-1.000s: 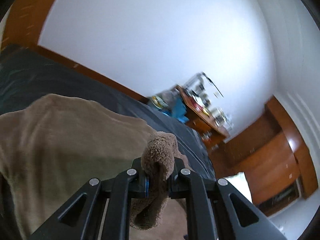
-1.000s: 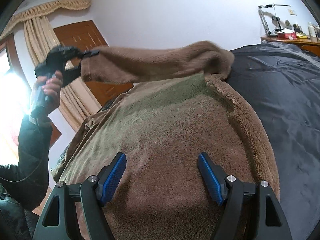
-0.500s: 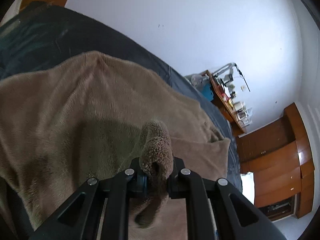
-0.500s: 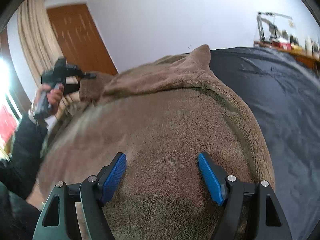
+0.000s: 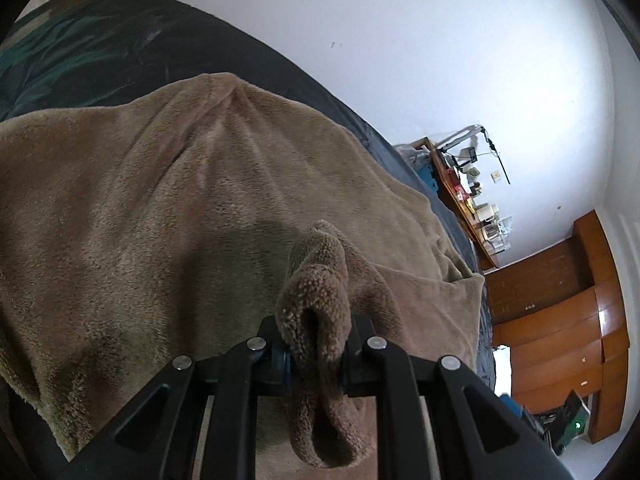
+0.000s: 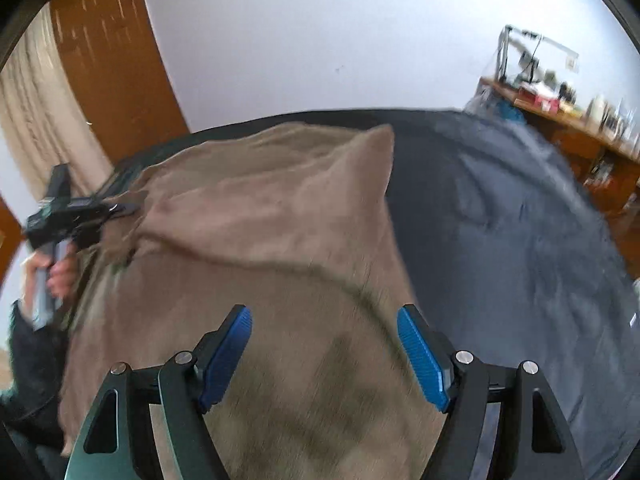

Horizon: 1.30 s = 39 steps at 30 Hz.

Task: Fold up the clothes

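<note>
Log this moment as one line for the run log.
left gripper: shut on fleece garment | right gripper: open over it | garment on dark bedspread, one flap folded across

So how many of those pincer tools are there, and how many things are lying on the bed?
Black two-finger grippers: 2, the left gripper shut on a fold of cloth, the right gripper open.
Brown fleece garment on the dark bedspread: 1.
Total: 3.
</note>
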{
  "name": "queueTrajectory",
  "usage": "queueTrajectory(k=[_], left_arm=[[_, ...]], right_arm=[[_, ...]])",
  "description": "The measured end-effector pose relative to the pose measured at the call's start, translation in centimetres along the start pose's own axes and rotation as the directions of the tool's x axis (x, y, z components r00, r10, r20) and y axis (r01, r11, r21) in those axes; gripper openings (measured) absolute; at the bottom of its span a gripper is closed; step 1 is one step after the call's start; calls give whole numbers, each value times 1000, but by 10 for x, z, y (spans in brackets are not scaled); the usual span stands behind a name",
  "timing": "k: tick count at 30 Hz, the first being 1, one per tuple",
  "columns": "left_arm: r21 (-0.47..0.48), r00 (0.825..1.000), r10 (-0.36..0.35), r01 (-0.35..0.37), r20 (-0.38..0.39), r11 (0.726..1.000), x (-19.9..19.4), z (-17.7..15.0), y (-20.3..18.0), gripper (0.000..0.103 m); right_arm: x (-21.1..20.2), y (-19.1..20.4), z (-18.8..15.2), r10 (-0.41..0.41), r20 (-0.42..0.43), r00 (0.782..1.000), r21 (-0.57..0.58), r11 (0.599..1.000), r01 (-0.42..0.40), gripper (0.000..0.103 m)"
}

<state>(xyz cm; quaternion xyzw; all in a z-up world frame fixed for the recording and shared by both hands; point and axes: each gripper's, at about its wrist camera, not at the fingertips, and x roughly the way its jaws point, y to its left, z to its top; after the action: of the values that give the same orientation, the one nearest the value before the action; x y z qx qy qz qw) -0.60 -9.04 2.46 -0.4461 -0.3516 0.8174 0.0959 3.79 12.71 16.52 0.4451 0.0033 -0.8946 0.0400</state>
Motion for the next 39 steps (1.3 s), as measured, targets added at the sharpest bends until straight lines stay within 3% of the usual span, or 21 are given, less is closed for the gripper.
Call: queueTrajectory(k=[4,8,12,19,23,32,37,39], left_arm=[[-25,1000,-10,10,-7,1000,0,2,7,19],[-30,1000,-3,2,-14,1000,3,2,7,22],[-40,999,14,-15,-35,999,11,1,8,29],[-74,999,-15,12,-36,997,9,2,15,54],[-54,999,-4,2,-38,999,11,0,12,57],[22,998,0,1,-61,1000,21,-7,-4,67],[15,997,-16,17,-69,1000,21,-4,-2,68],[8,997,-22,22,-71,1000,20,-3,0,68]], right_arm=[[41,20,18,-142,-72,987,-149,980,130,77],[73,37,22,-186,-92,978,-258,953,157,77],[89,56,16,-305,-18,952,-422,866,270,77],[101,52,24,-437,110,893,-440,784,438,77],[89,18,24,-476,104,873,-317,817,483,77],[86,-64,19,-445,-25,895,-34,895,444,77],[84,-70,19,-384,-67,921,-41,923,382,77],[76,-71,20,-321,-83,943,-53,947,317,77]])
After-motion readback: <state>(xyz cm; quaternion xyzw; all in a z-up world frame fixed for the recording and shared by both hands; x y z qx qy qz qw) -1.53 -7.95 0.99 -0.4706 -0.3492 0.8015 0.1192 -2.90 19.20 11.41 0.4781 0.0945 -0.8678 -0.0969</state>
